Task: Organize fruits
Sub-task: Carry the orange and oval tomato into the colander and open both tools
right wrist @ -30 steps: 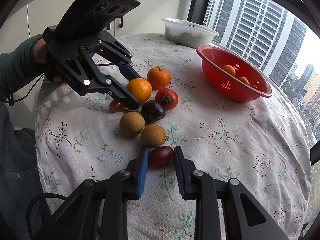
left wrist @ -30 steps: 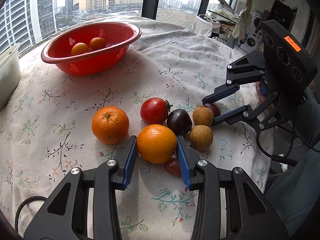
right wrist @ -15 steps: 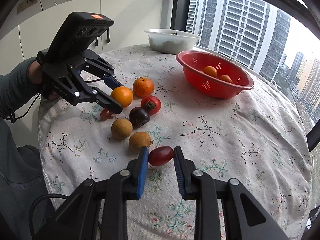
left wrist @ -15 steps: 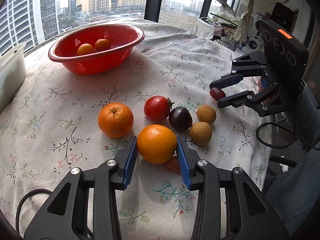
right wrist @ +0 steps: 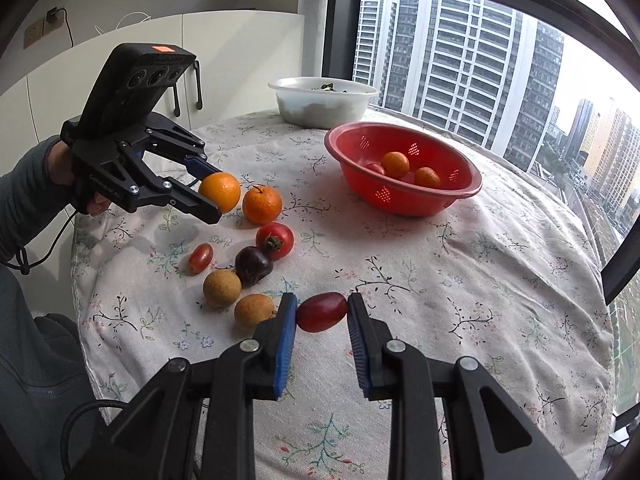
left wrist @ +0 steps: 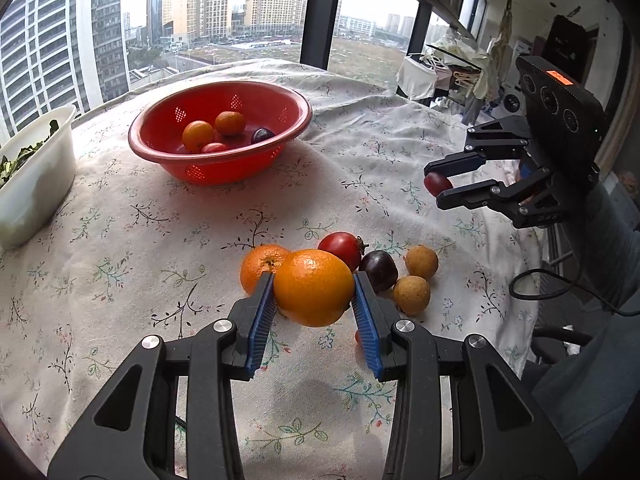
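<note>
2 grippers, each carrying a fruit above the table. The left gripper [left wrist: 314, 304] is clamped on a big orange [left wrist: 314, 287], blue pads pressed against both sides, lifted off the floral tablecloth [left wrist: 160, 240]. The right gripper [right wrist: 322, 316] is pinching a small red grape tomato [right wrist: 321, 312] between its pads, also up in the air.

Left on the cloth in a loose cluster: 1 orange with a stem [right wrist: 262, 205], 1 round red tomato [right wrist: 275, 241], 1 dark purple plum-looking fruit [right wrist: 253, 265], 2 tan longans [right wrist: 222, 289] sitting side by side, and another little red grape tomato [right wrist: 201, 257] a bit apart from the rest, on the side nearer the left gripper.

The red colander bowl [right wrist: 440, 204] sits farther back toward the window, well apart from the cluster. Inside it I can see 2 small oranges [left wrist: 197, 135], something small and red, and a dark purple fruit. A white tub [right wrist: 320, 110] with some greens in it sits behind that, near the table edge.
</note>
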Demonstrator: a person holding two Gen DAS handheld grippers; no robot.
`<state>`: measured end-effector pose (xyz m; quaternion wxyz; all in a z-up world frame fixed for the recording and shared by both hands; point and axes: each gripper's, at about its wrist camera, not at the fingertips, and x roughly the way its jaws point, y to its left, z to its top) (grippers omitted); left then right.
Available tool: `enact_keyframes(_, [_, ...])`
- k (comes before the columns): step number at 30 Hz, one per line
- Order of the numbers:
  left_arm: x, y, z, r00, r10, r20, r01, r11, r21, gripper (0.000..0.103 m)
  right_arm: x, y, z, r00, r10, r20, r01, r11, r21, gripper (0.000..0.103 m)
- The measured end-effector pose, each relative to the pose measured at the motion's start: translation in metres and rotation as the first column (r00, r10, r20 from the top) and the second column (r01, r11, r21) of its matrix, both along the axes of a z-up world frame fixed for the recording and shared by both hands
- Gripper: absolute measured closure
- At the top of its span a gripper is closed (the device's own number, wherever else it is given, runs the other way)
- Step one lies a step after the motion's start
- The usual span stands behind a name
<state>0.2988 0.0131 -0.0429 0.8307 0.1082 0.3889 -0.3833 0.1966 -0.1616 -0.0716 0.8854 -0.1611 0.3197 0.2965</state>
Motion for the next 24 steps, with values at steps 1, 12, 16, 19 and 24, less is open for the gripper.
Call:
enact_keyframes(1, [0.003, 0.002, 0.004, 1.000, 0.004, 0.008, -0.004, 1.000, 0.000, 0.066, 0.002, 0.000, 0.002, 1.000, -0.005, 0.006, 0.005, 1.000, -0.001, 0.075])
enact_keyframes(12, [0.065, -0.004, 0.055, 0.996, 0.033, 0.084, -0.036, 0.999, 0.040, 0.066, 0.043, -0.010, 0.051, 0.989, -0.115, 0.090, 0.111, 0.993, 0.048, 0.075])
enact_keyframes(16, [0.096, -0.022, 0.065, 0.996, 0.023, 0.089, -0.031, 0.996, 0.088, 0.066, 0.065, -0.005, 0.069, 0.983, -0.150, 0.106, 0.144, 0.988, 0.060, 0.075])
enact_keyframes(19, [0.120, -0.035, 0.060, 0.996, 0.027, 0.082, -0.038, 0.990, 0.133, 0.066, 0.084, 0.003, 0.078, 0.981, -0.164, 0.109, 0.159, 0.986, 0.052, 0.075])
enact_keyframes(24, [0.152, -0.046, 0.047, 0.998, 0.032, 0.051, -0.040, 0.984, 0.174, 0.066, 0.123, 0.015, 0.081, 0.983, -0.177, 0.058, 0.174, 0.984, 0.048, 0.075])
